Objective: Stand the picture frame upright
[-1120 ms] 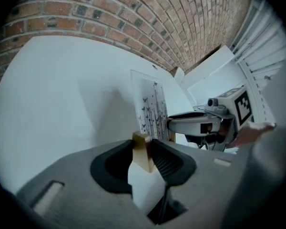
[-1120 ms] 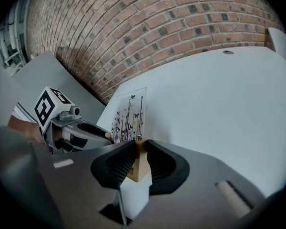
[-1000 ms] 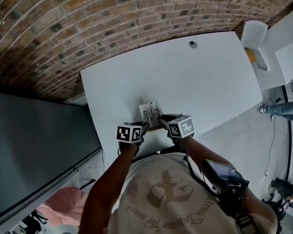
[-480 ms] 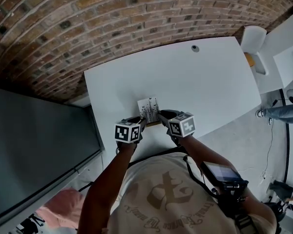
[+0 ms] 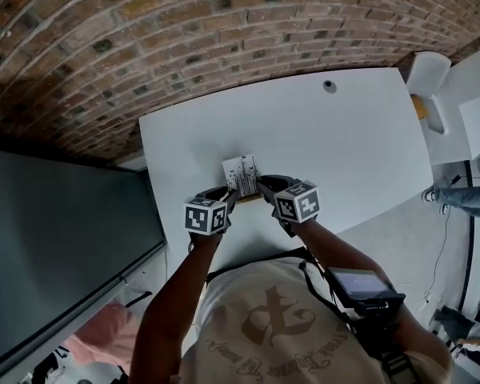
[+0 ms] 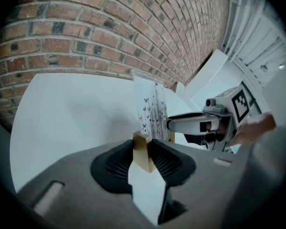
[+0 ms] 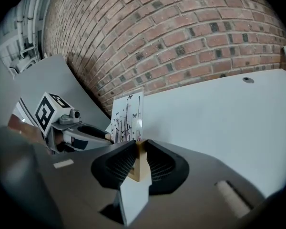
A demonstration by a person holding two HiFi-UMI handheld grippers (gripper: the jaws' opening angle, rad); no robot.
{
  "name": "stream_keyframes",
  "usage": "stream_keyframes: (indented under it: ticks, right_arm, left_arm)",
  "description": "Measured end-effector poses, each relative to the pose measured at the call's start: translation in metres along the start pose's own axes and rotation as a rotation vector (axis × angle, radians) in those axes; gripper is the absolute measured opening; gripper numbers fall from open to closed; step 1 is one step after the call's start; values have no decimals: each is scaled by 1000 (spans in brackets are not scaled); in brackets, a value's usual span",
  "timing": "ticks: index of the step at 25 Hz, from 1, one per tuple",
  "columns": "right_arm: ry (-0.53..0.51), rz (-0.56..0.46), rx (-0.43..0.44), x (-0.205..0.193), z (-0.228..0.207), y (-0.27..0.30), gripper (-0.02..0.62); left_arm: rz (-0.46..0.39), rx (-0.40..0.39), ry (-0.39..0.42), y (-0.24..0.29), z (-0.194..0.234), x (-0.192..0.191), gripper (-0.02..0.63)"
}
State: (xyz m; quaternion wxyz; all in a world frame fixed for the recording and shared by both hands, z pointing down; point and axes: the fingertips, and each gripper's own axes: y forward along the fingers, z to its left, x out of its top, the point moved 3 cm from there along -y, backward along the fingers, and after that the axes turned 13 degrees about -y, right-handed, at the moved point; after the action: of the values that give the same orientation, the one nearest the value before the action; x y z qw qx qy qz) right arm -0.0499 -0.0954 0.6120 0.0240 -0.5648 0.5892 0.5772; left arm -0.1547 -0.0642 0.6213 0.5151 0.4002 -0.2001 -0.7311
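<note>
"Brown wood sat between the jaws of your left gripper (image 6: 144, 154). It was the bottom edge of the picture frame (image 6: 150, 109). The jaws were only a little way apart, and you squeezed the wood tight."

"Yes, and your right gripper (image 7: 137, 159) did the same thing from the other side. It pinched the same brown edge with a narrow gap, and the wood filled the gap."

"So you held the picture frame with both grippers, one at each bottom corner. They pointed at each other across it."

"The picture had thin dark stems and little butterflies on white. It stood up tall, nearly straight, and its face looked toward you."

"You had it over the white table (image 5: 344, 134), close to the edge nearest your body. The rest of the table top stretched away behind it."

"I could not tell if the bottom of the frame touched the table or hung just above it."

"Past the far side of the table was the brick wall (image 5: 144, 38), red and brown."
</note>
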Motion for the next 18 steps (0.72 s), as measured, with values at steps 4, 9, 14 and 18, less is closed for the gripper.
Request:
stream_keyframes:
  ticks: [4, 9, 14, 18]
  right_arm:
    - [-17, -9, 21, 15, -16, 14, 81]
    - [-58, -25, 27, 36, -32, 33, 81]
    - [-89, -25, 33, 58, -44, 48, 80]
    - [-97, -32, 24, 73, -60, 56, 80]
  left_arm:
    - [-30, 14, -1, 8, 8, 19, 124]
    - [-79, 32, 8, 13, 21, 47, 124]
    - [-115, 53, 6, 17, 30, 71, 124]
    - [-124, 63, 23, 25, 34, 93, 124]
